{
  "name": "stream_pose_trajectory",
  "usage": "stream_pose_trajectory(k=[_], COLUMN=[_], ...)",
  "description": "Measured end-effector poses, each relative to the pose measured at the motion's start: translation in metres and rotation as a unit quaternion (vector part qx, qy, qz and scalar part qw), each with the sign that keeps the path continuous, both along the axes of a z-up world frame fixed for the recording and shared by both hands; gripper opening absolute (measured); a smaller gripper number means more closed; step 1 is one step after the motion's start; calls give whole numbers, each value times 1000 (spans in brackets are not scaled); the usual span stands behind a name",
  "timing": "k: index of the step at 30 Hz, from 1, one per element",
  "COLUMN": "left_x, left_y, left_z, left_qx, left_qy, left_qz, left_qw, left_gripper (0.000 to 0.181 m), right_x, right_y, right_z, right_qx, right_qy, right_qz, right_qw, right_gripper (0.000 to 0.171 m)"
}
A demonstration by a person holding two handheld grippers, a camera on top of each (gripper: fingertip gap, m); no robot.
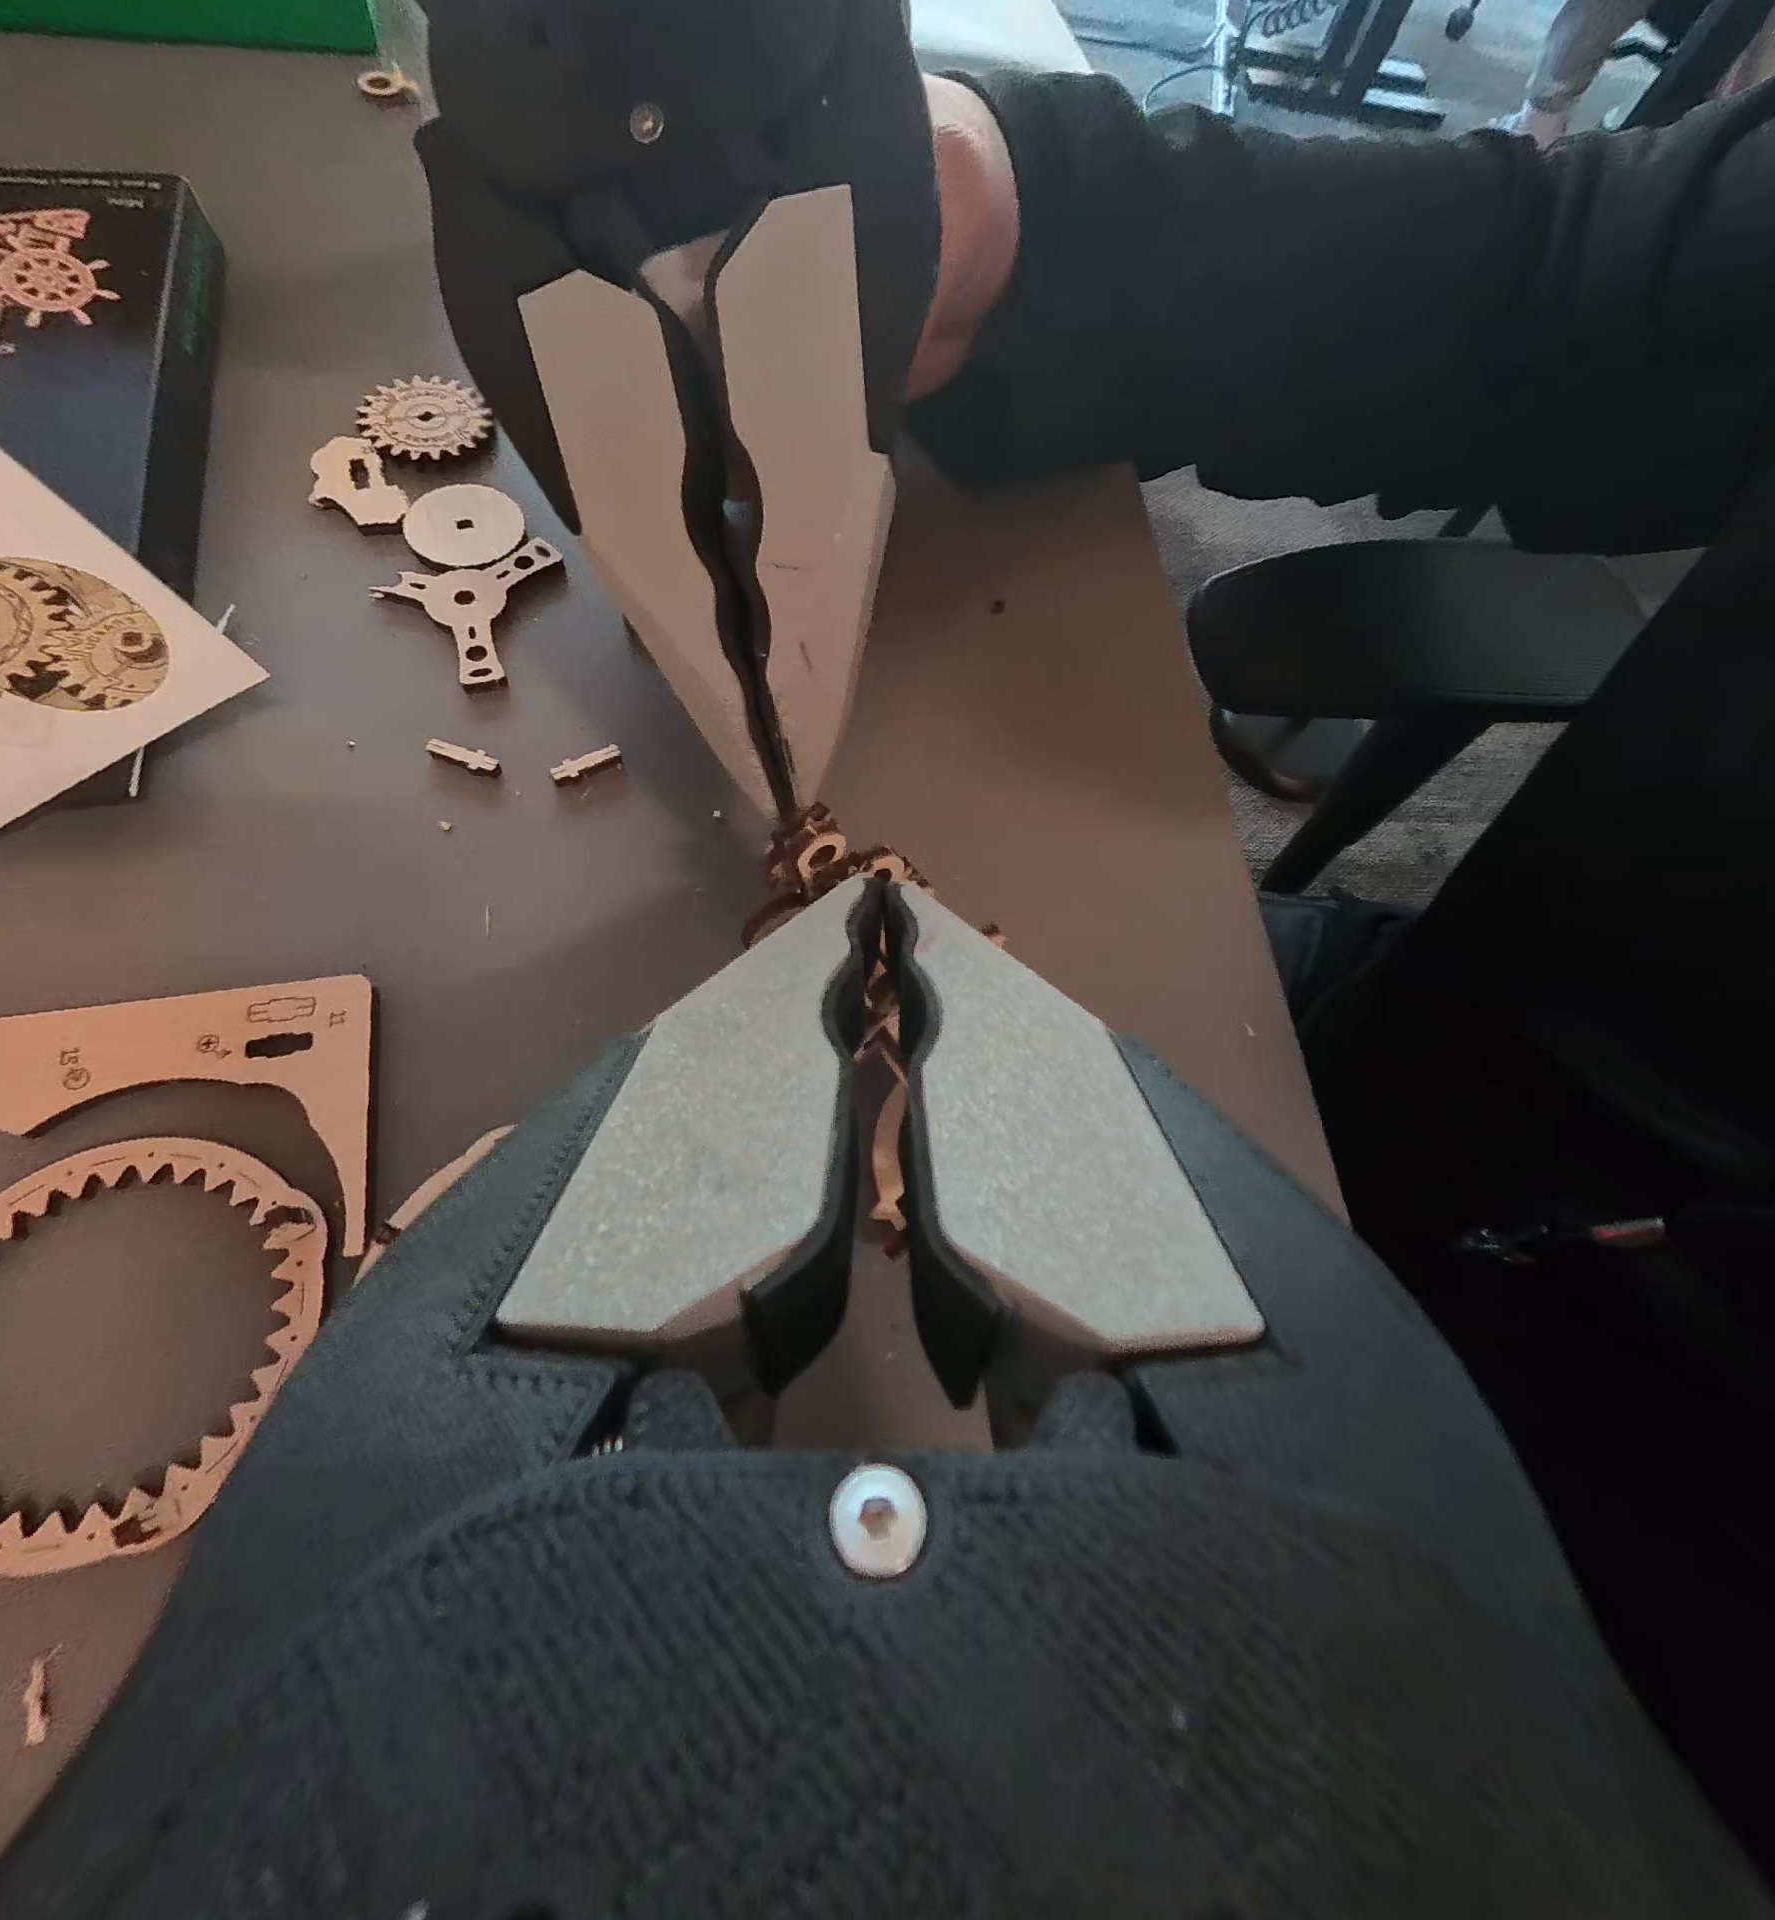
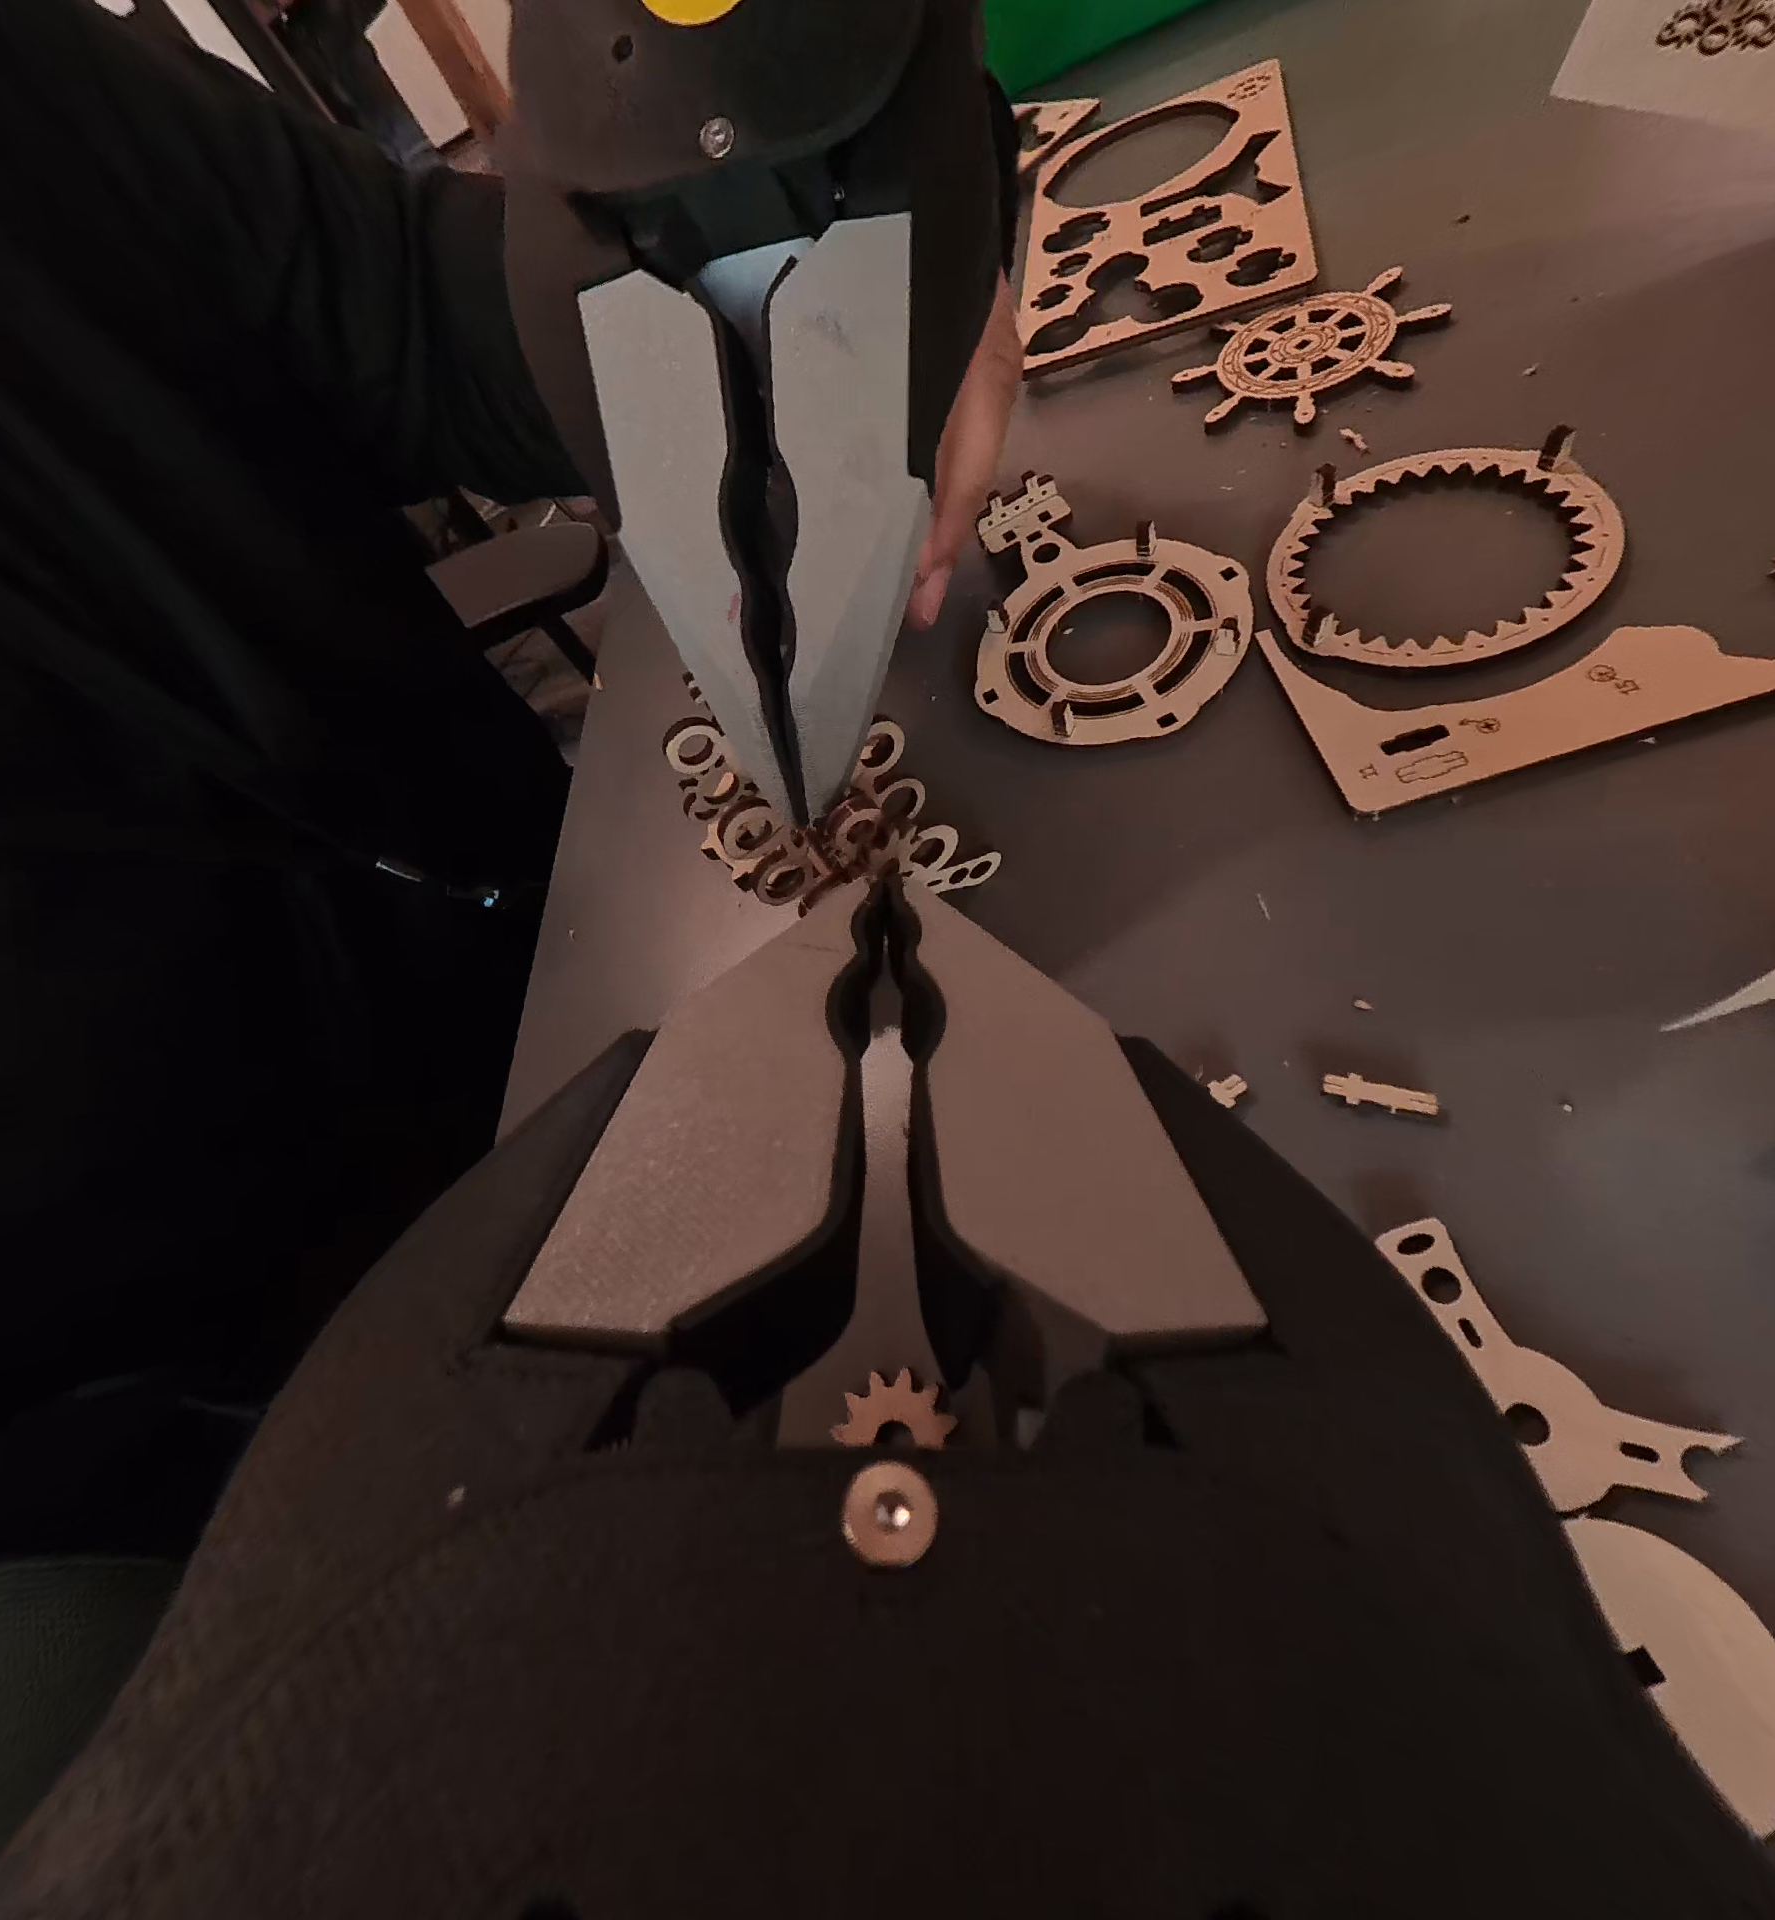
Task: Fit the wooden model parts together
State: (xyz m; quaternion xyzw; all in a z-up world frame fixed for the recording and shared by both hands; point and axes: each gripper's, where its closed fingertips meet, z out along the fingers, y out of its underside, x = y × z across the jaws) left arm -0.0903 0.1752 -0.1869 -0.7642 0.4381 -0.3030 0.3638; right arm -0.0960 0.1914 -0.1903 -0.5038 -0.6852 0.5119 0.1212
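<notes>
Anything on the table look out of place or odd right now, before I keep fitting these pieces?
One oddity: a small wooden gear lies under the right gripper, close to its body behind the fingers, apart from the other loose parts. Wood crumbs and offcuts litter the table. Both grippers pinch the same lacy wooden assembly at the table edge; no damage visible.

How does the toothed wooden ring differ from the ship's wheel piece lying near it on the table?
The pale wooden ring with inward-pointing teeth is the larger: an open hoop with an empty middle and small tabs standing up from its rim. The pale wooden ship's wheel is smaller, filled with spokes round a hub, with handles sticking outward, and no upright tabs. The ring overlaps a cut-out wooden sheet; the wheel lies on the bare grey table. Both are flat, laser-cut and untouched by either gripper.
</notes>
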Motion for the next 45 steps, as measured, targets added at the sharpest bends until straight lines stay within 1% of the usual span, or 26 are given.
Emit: stream_pose_trajectory(k=[3,6,10,11,13,16,20,23,25,28,38,45], left_x=[-7,-12,-14,-11,-8,-5,0,0,-1,-2,-1,-1], left_y=[0,0,0,-2,-2,-1,-2,-3,-2,-2,-1,-6], left_z=[3,10,9,6,2,0,-1,-1,-1,0,0,0], left_qx=[-4,-16,-21,-26,-30,-31,-29,-31,-32,-35,-36,-57], left_qy=[-5,-26,-19,-15,-7,3,11,12,10,4,-7,-34], left_qz=[0,2,7,3,3,2,1,-3,-1,1,1,-19], left_qw=[1000,1000,1000,1000,1000,1000,1000,999,999,999,999,998], left_gripper=[0,0,0,0,0,0,0,0,0,0,0,0], right_x=[1,-3,-3,-3,-3,-2,-4,-1,-1,1,1,1], right_y=[0,11,4,4,3,1,1,1,3,4,-4,-8], right_z=[0,4,11,7,1,-3,7,3,0,1,-2,-3], right_qx=[11,34,27,36,42,26,-3,0,15,6,6,17], right_qy=[4,19,34,29,17,6,24,10,10,8,-4,2], right_qz=[5,1,54,61,70,80,79,88,87,89,110,127], right_qw=[1000,999,998,997,997,996,997,996,996,996,994,992], right_gripper=[0,2,10,9,2,2,4,7,8,8,0,0])
